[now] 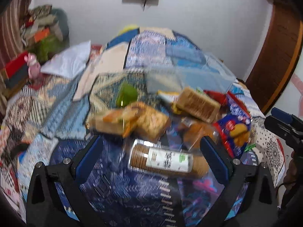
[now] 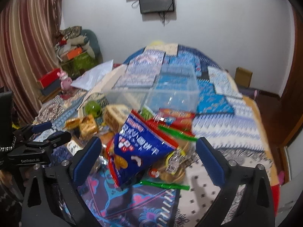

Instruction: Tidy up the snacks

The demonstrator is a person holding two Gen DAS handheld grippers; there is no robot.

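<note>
Left gripper (image 1: 151, 151), spread and empty, framed the biscuit tube (image 1: 166, 160) lying crosswise; right gripper (image 2: 148, 151), also spread, faced the blue snack bag (image 2: 140, 147).

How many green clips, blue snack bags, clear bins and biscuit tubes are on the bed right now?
green clips: 2
blue snack bag: 1
clear bin: 1
biscuit tube: 1
Total: 5

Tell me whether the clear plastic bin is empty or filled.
Empty: the clear plastic bin shows only the bedcover through its walls; the snacks lie in front of it.
</note>
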